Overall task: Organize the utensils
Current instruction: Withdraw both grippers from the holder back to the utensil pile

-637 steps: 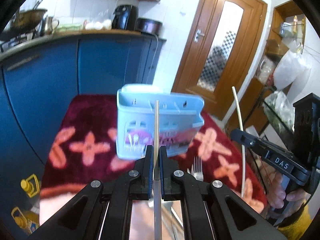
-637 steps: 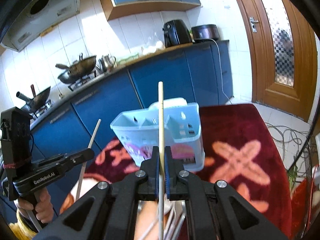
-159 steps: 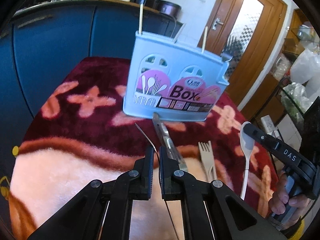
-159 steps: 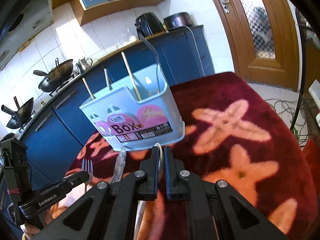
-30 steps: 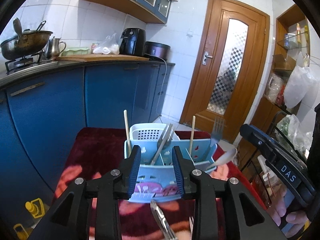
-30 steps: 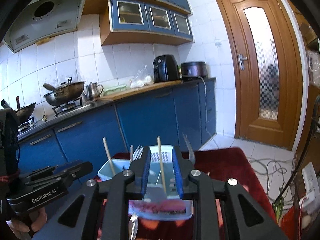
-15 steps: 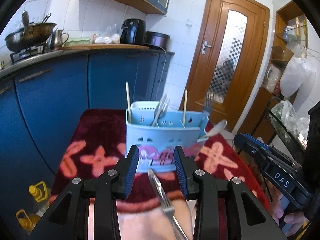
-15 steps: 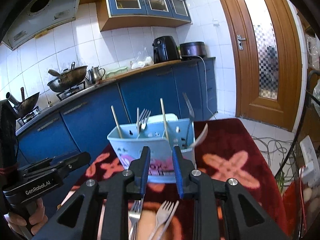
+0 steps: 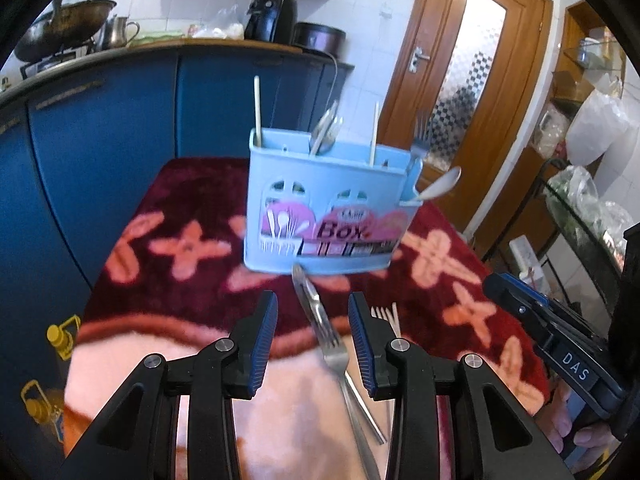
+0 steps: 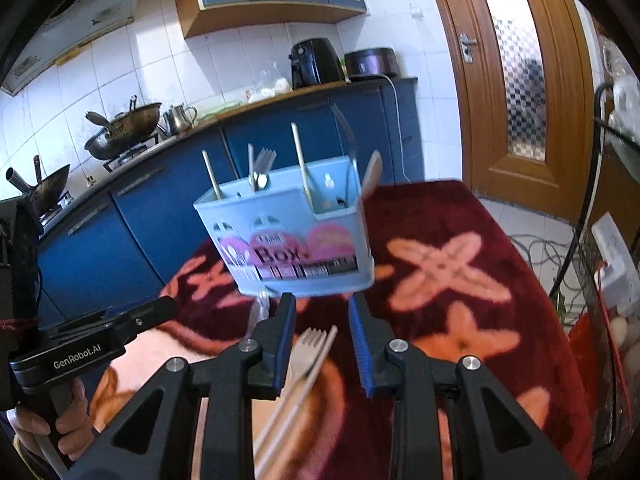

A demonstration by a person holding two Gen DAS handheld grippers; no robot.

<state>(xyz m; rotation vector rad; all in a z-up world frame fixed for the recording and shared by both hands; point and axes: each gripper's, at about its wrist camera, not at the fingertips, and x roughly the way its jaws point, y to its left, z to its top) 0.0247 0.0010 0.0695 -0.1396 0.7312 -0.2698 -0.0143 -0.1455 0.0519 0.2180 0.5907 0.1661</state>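
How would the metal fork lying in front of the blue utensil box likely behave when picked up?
The metal fork looks rigid, so probably no flex. Its shiny, thin handle may slip or pivot between pads. It lies flat on the plush blanket, so rolling seems unlikely.

caddy (image 9: 328, 216) label: "Box"
right claw (image 9: 576, 368) body, left view: "DAS"
left claw (image 10: 80, 356) body, right view: "GenRobot.AI"
small print above "Box": too blurred to read
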